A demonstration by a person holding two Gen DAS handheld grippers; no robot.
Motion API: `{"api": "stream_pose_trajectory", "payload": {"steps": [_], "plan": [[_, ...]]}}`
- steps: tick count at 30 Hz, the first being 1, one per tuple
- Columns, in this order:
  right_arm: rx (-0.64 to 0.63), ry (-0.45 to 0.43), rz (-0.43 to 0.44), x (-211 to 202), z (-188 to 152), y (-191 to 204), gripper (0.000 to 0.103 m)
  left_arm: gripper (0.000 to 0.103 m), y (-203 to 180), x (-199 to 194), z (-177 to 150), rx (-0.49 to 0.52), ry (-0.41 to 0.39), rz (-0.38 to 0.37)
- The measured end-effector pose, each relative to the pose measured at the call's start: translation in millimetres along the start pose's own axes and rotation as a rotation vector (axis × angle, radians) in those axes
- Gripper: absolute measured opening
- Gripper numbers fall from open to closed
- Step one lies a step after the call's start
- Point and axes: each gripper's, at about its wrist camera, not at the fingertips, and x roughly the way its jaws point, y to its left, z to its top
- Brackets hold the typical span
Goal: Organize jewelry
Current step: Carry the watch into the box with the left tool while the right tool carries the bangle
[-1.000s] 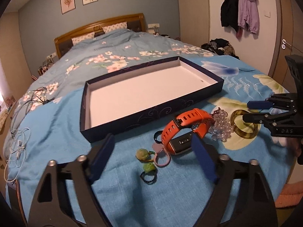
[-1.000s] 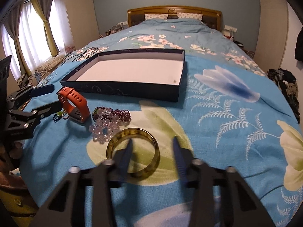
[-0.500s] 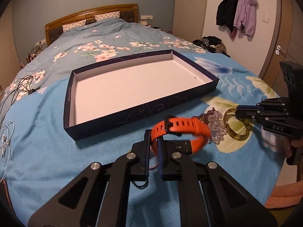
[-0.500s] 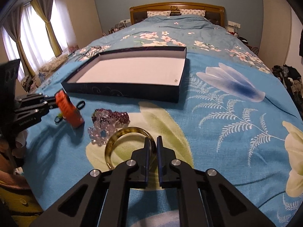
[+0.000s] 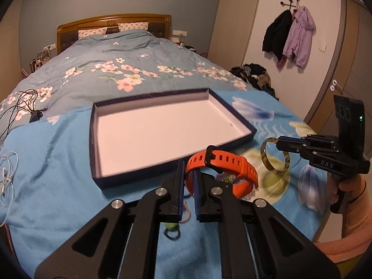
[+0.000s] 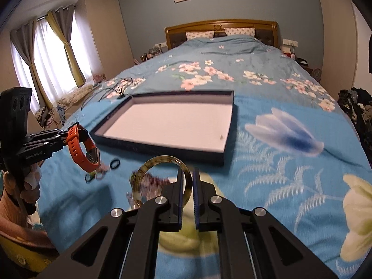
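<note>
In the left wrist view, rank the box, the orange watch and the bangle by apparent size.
1. Box, largest.
2. Orange watch.
3. Bangle, smallest, though it hangs farther from the camera, so true sizes may differ less.

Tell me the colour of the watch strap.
Orange strap, clearest in the left wrist view.

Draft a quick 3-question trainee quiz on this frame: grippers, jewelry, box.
1. True or false: the box already holds jewelry.
2. What does the left gripper grip? A) orange watch B) bangle C) black ring
3. Fill in: the right gripper is shut on the ____.

Key: 1 false, its white floor is bare. 2 A, clamped by the strap and clear of the bedspread. 3 bangle, pinched at its rim and raised.
</note>
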Motion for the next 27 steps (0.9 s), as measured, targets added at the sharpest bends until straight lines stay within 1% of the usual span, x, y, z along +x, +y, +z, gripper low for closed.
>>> {"api": "stream_pose_trajectory", "payload": {"steps": [6,9,12,17,21,27], "plan": [[-0.048,-0.047,-0.008,16,37,4,0.006,0.007,20,4,27,-0.032,-0.010,0.052],[-0.064,-0.057,-0.008,31,58,4,0.006,0.007,34,15,46,-0.069,-0.002,0.072],[-0.072,-0.050,-0.016,51,77,3,0.006,0.007,44,30,58,-0.094,0.010,0.100],[-0.069,-0.016,-0.031,91,102,-1,0.006,0.007,58,60,83,-0.111,0.035,0.135],[-0.061,0.021,-0.055,119,114,-5,0.006,0.007,68,87,93,-0.128,0.062,0.175],[-0.018,0.088,-0.063,158,124,-13,0.006,0.007,92,129,103,-0.193,0.126,0.187]]}}
